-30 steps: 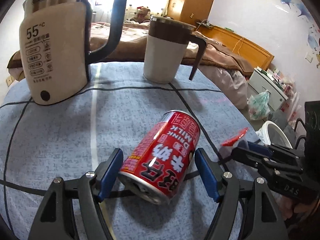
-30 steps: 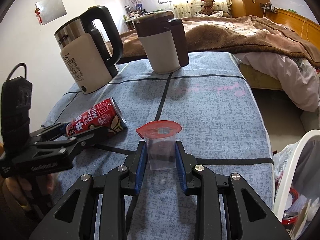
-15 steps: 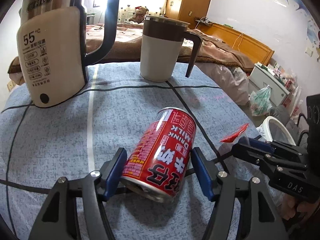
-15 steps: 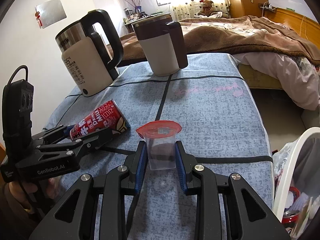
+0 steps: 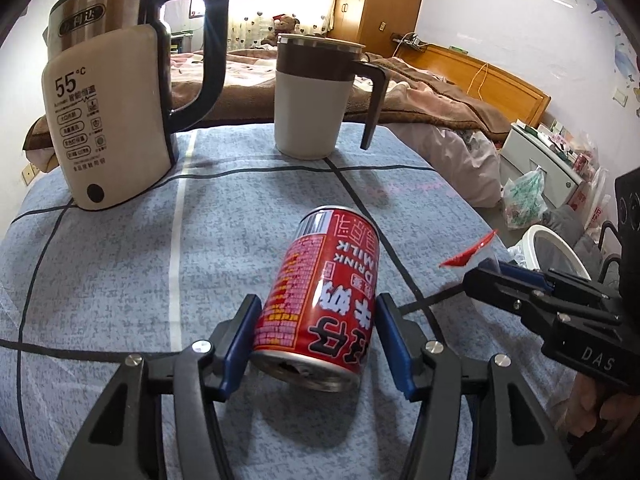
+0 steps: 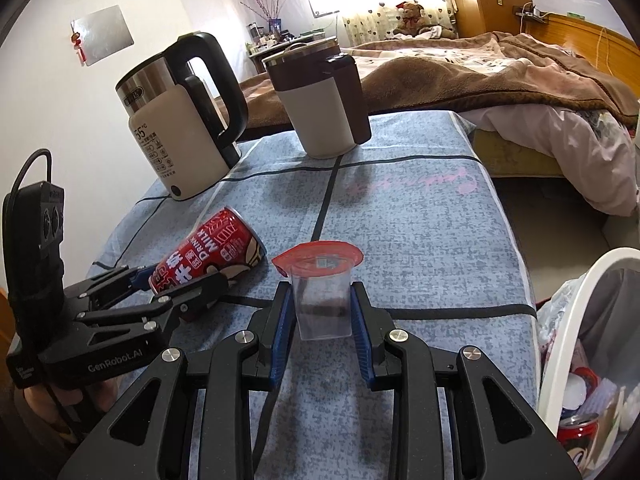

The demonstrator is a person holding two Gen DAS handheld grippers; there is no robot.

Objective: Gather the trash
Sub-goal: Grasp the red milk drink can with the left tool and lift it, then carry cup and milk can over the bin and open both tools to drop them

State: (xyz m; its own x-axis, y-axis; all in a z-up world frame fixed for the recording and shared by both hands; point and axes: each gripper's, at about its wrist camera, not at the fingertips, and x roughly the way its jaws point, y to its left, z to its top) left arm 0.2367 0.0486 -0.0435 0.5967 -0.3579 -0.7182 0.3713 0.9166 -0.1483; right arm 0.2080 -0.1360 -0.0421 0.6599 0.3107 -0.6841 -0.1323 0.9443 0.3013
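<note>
A red milk drink can (image 5: pixel 324 300) lies on its side on the blue-grey tablecloth, its open end toward me. My left gripper (image 5: pixel 320 340) straddles it, jaws close on both sides with a small gap on the right. The can and left gripper also show in the right wrist view (image 6: pixel 208 252). My right gripper (image 6: pixel 320 320) is shut on a clear plastic cup (image 6: pixel 322 300) with a red peeled lid, held upright above the table. The cup's red lid (image 5: pixel 468 254) shows at the right gripper's tip in the left wrist view.
A cream and steel electric kettle (image 5: pixel 112 120) and a brown-and-cream lidded mug (image 5: pixel 316 100) stand at the table's far side. A white trash bin (image 6: pixel 580 352) holding trash stands off the table's right edge. A bed lies beyond.
My left gripper's jaws have narrowed around the can, and the can has turned more end-on and tilted up. The right gripper keeps holding the cup, nearly still.
</note>
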